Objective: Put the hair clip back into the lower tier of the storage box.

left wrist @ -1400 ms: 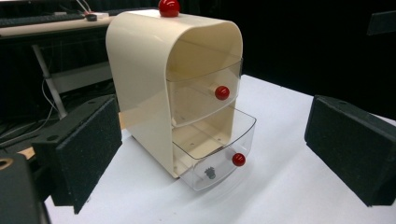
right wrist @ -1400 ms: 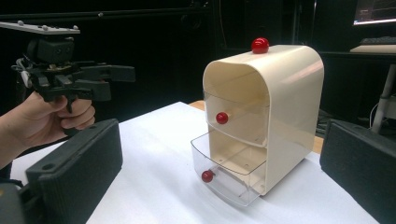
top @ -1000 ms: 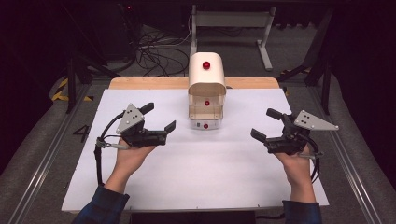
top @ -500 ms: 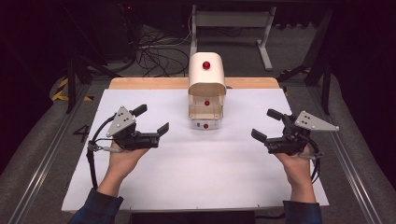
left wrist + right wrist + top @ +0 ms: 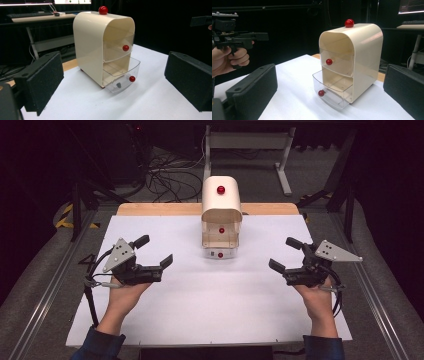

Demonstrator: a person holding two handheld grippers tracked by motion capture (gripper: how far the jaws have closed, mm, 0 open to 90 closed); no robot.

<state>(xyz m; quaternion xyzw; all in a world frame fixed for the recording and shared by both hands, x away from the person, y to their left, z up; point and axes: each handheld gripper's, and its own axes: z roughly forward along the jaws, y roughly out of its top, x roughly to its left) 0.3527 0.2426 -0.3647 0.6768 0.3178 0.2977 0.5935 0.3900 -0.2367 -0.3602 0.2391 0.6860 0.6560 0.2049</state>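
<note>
A cream two-drawer cabinet [image 5: 221, 217] with red knobs stands at the far middle of the white mat. Its lower clear drawer [image 5: 121, 79] is pulled partly out, and a small dark object [image 5: 118, 85] lies inside. The upper drawer [image 5: 334, 62] is pushed in. My left gripper [image 5: 155, 252] is open left of the cabinet, jaws aimed toward it, nothing between them. My right gripper [image 5: 284, 254] is open to the cabinet's right, also empty. In the right gripper view the left gripper [image 5: 242, 40] and its hand appear at far left.
The white mat [image 5: 210, 310] covers a wooden table [image 5: 170, 209]. Metal rails [image 5: 45, 285] run along both sides. Cables and stand legs [image 5: 165, 170] lie on the floor behind. A desk with a keyboard [image 5: 32, 15] is in the background.
My left gripper has drifted left and slightly toward the near edge, away from the cabinet. The right gripper has stayed nearly still. The drawers have not moved.
</note>
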